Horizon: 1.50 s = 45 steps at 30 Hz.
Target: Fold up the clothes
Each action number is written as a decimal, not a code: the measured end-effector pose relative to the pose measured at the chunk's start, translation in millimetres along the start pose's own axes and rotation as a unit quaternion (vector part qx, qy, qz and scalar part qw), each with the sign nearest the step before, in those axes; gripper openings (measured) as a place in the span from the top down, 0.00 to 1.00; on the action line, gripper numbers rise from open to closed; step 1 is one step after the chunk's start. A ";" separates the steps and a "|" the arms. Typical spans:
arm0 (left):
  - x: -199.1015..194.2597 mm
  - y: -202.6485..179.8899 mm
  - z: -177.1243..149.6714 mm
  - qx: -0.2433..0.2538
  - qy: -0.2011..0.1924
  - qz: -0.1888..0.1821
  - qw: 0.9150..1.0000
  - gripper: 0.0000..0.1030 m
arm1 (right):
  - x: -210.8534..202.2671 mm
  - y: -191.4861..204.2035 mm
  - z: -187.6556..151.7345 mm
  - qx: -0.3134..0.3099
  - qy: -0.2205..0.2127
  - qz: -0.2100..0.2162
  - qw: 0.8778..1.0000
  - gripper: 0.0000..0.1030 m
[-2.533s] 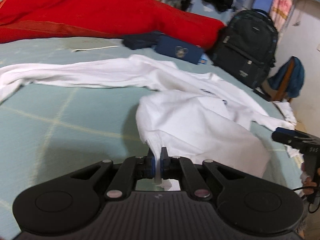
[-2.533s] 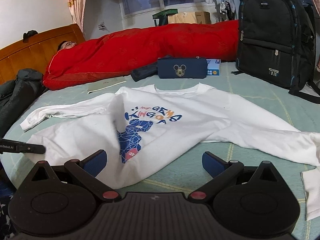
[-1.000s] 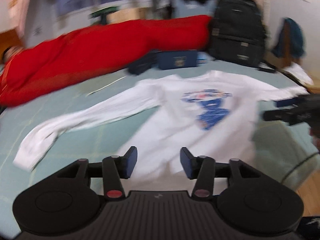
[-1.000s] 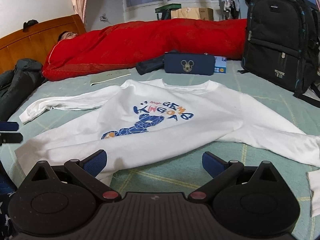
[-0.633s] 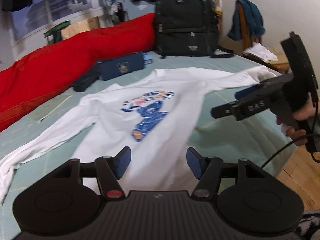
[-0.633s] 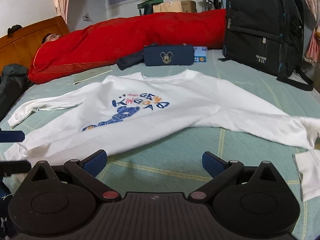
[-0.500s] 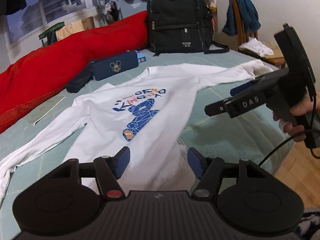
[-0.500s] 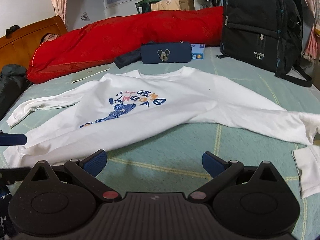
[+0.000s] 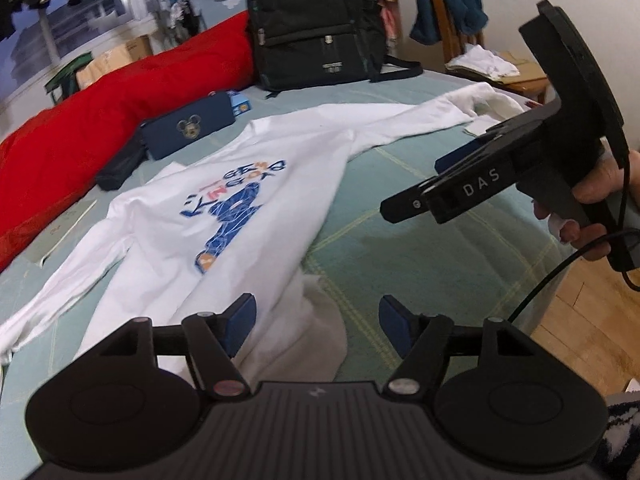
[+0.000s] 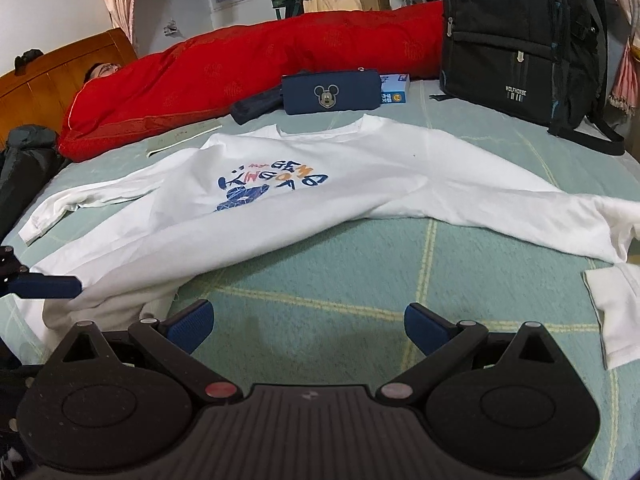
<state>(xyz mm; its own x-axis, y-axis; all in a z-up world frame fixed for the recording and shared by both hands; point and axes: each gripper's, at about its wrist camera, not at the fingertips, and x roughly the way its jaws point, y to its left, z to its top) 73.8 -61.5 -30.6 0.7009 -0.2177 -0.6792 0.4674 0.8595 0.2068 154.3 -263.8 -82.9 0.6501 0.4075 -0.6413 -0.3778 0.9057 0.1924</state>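
White long-sleeved shirt [image 10: 320, 200] lies spread face-up on the bed [image 10: 460, 272], sleeves out to both sides, hem toward the bed's near edge. Thin, limp cotton by the look: light, likely to sag and drag; best pinched at hem corners, cuffs or shoulder seams. Left gripper [image 9: 316, 318] hangs over the hem, pads apart, holding nothing. Right gripper [image 10: 308, 326] likewise apart over bare bed. Beyond the collar: Mickey pouch [image 10: 331, 92], backpack [image 10: 520, 40], red quilt [image 10: 240, 72] — close, could crowd a fold. White cloth [image 10: 616, 312] lies by the right cuff.
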 end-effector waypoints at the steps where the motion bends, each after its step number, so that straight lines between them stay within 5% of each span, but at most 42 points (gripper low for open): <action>1: 1.4 -2.3 1.4 0.006 0.000 0.003 1.000 0.33 | 0.0 -1.1 -0.5 0.001 0.000 0.000 1.000 0.00; 4: 2.1 -7.6 3.0 0.017 0.004 -0.008 1.000 0.33 | 0.2 -4.4 -1.9 0.004 0.001 0.000 1.000 0.00; 8: -1.0 -6.9 2.8 0.002 0.006 -0.082 0.997 0.33 | 1.8 -8.3 -4.0 0.008 0.004 0.000 1.000 0.00; 12: 20.8 -1.4 2.8 -0.025 0.036 -0.116 0.992 0.32 | 4.2 -10.2 -7.0 0.013 0.008 0.001 1.000 0.00; 18: 37.1 31.0 4.5 -0.041 0.036 -0.039 0.998 0.33 | 2.9 -10.7 -9.1 0.014 0.007 0.018 1.000 0.00; 25: 50.3 92.1 0.0 -0.088 0.039 0.038 0.995 0.33 | 11.3 1.0 -8.2 0.016 0.015 0.078 0.997 0.00; 33: 36.9 123.4 -3.5 -0.142 0.016 0.045 0.989 0.32 | 27.6 24.6 -5.4 0.027 0.031 0.166 0.985 0.00; 45: -6.3 129.2 -21.5 -0.198 -0.018 0.087 0.976 0.28 | 92.5 69.2 9.0 0.072 0.052 0.324 0.942 0.00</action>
<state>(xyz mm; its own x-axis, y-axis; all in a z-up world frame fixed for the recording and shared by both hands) 118.2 60.9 -14.7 0.7726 -0.0621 -0.6318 0.0991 0.9948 0.0234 194.3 -162.3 -122.2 0.2438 0.8732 -0.4221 -0.5744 0.4807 0.6626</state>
